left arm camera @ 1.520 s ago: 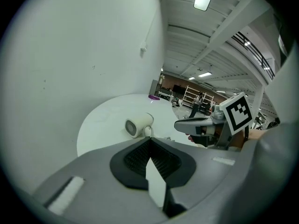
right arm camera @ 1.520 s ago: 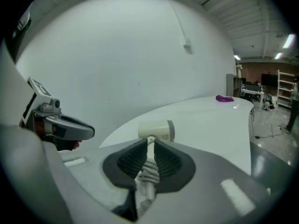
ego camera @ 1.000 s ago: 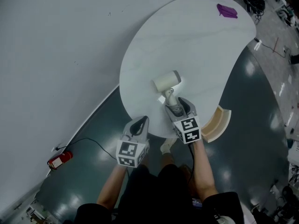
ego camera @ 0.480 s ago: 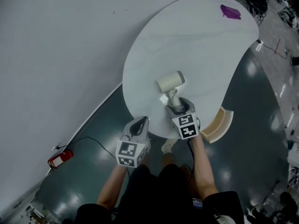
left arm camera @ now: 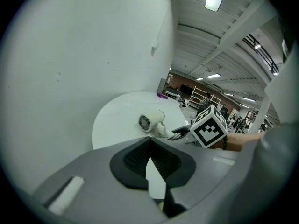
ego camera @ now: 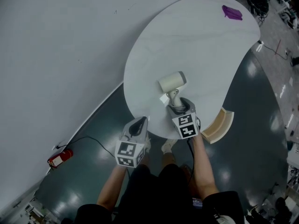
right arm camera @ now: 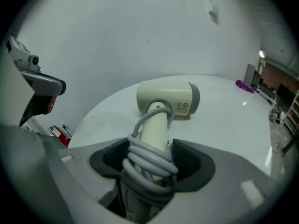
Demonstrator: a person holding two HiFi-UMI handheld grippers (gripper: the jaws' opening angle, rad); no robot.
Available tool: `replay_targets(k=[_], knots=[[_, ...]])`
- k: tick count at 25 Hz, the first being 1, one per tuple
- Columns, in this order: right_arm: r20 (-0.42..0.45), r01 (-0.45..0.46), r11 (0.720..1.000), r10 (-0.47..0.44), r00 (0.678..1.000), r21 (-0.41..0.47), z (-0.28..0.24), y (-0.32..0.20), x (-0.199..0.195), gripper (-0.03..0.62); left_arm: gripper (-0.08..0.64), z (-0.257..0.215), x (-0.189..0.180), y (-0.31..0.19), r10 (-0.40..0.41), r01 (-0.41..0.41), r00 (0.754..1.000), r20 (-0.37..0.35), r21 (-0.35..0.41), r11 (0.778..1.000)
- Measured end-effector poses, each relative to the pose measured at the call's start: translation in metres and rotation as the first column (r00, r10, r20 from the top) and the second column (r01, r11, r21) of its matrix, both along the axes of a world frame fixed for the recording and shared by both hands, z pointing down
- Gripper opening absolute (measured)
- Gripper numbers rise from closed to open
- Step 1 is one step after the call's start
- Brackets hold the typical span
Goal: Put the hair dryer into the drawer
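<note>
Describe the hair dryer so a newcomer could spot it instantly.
Find the white kidney-shaped tabletop beside the pale wall; near its front edge is a cream-white hair dryer, its cord-wrapped handle clamped in the right gripper. Its only neighbour on top is a small purple object at the far end; the dryer is the short pale barrel with a grey end.

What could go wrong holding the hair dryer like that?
The right gripper squeezes the hair dryer over its wound cord, so it might slip. The big head sticks out far, so it could tip. The drawer looks narrow; the dryer may bump its rim.
</note>
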State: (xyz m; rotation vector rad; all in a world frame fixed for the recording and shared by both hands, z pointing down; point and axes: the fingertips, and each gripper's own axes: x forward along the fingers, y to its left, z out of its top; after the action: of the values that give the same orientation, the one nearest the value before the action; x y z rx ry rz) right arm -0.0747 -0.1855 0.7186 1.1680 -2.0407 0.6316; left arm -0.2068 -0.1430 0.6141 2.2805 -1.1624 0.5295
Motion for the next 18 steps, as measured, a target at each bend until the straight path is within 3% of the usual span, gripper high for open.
replay_targets(k=[4, 10, 18], knots=[[0.015, -0.003, 1.000, 0.003, 1.000, 0.024, -0.001, 0.001, 0.001, 0.276, 0.006, 0.001, 0.001, 0.002, -0.005, 0.005, 1.000, -0.003, -0.005, 1.000], [0.007, 0.000, 1.000, 0.000, 1.000, -0.022, -0.001, -0.001, 0.006, 0.231, 0.006, -0.001, 0.000, 0.006, -0.007, 0.007, 1.000, 0.000, -0.002, 1.000], [0.036, -0.037, 0.999, 0.036, 0.999, 0.032, -0.015, 0.000, 0.003, 0.222, 0.006, -0.010, -0.003, 0.008, -0.024, 0.024, 1.000, 0.000, 0.001, 1.000]])
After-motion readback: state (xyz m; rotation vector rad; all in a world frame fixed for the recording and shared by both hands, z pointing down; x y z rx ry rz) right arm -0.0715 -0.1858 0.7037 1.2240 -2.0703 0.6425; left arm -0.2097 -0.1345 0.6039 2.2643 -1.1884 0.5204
